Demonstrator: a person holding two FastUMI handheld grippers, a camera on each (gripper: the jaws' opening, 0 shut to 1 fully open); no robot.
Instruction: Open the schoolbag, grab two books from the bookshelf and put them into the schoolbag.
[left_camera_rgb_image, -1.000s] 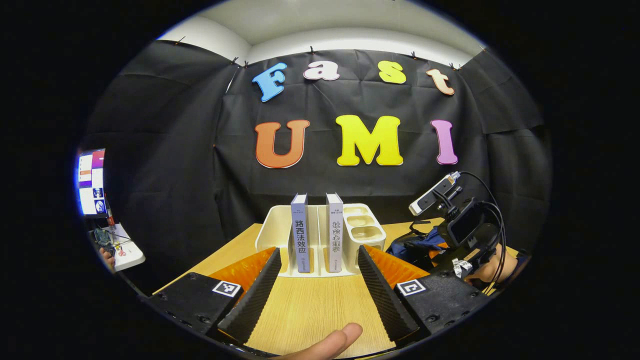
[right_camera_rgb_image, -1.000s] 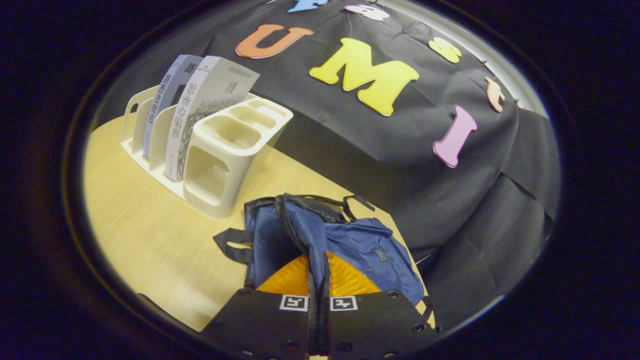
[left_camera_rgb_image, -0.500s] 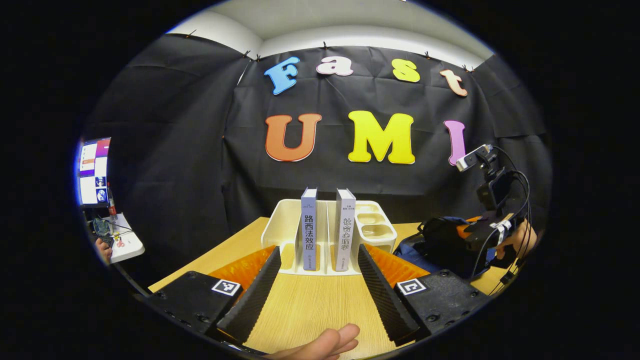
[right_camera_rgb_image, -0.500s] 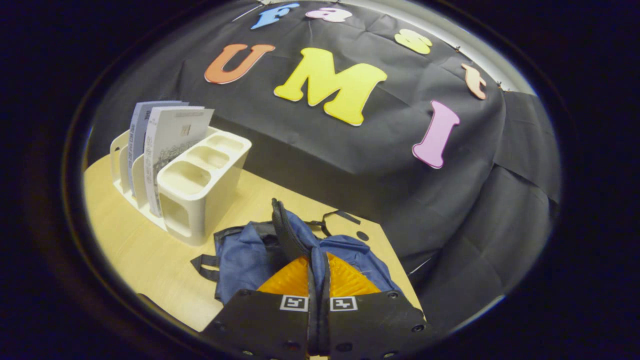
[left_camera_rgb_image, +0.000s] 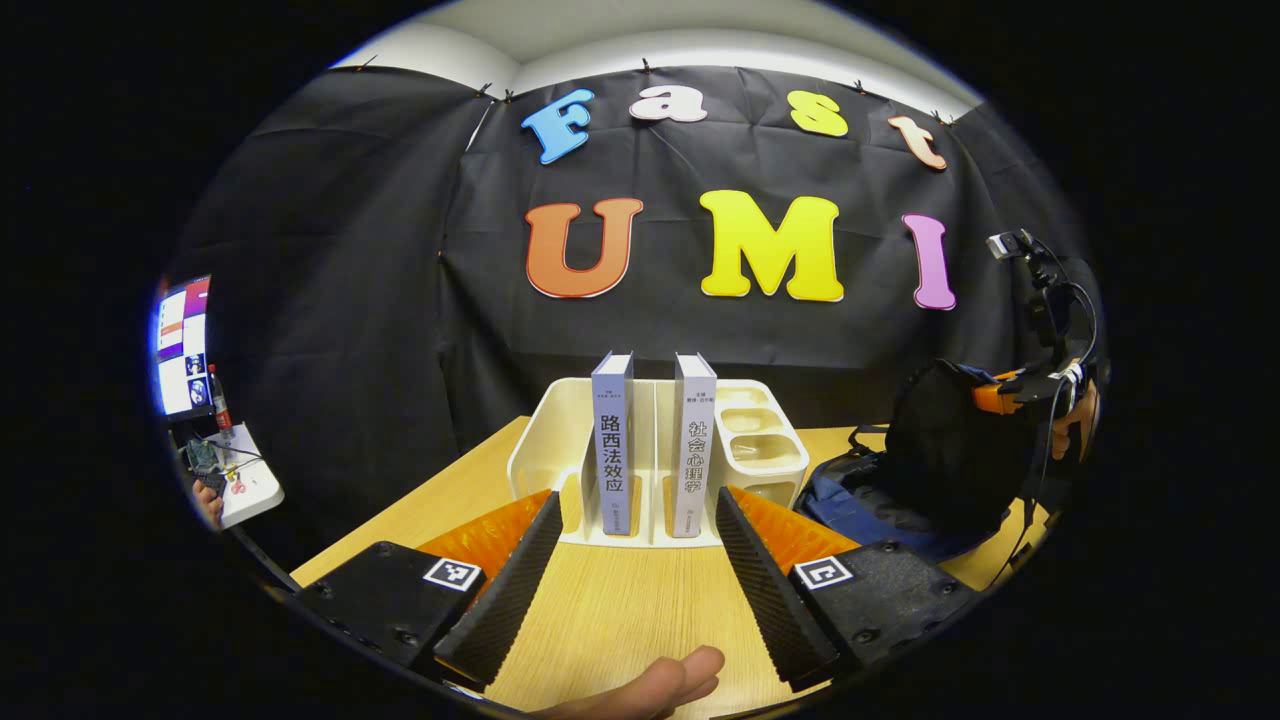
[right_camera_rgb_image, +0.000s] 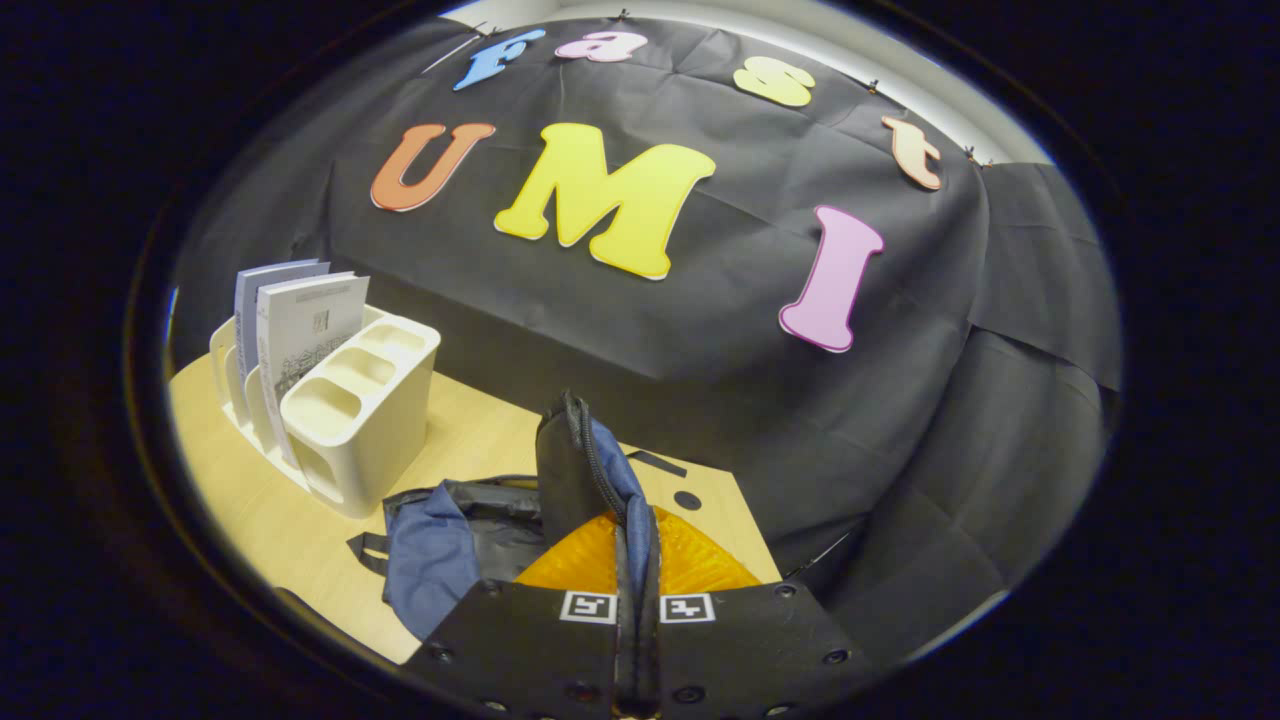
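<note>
Left gripper view, nearest first: a fingertip (left_camera_rgb_image: 670, 680) poking in at 6 o'clock over the wooden table (left_camera_rgb_image: 620, 620); left gripper (left_camera_rgb_image: 632, 575) hovering above it, fingers spread wide and gripping nothing; just beyond — at 12 o'clock from the fingers — two books (left_camera_rgb_image: 612, 440) standing upright in separate slots of the white bookshelf (left_camera_rgb_image: 545, 445), its small cups sitting at the right end; at 3 o'clock, the blue schoolbag (left_camera_rgb_image: 880, 500) being held up by the right gripper (left_camera_rgb_image: 1010, 395), a hand (left_camera_rgb_image: 1075, 420) holding that tool.

Right gripper view: right gripper (right_camera_rgb_image: 636, 560) pinching shut on the schoolbag's flap (right_camera_rgb_image: 590, 470), holding it up off the table (right_camera_rgb_image: 300, 540); rest of the schoolbag (right_camera_rgb_image: 430, 550) slumping at 8 o'clock; bookshelf (right_camera_rgb_image: 360, 410) with books (right_camera_rgb_image: 300, 325) standing farther off at 10 o'clock.
</note>
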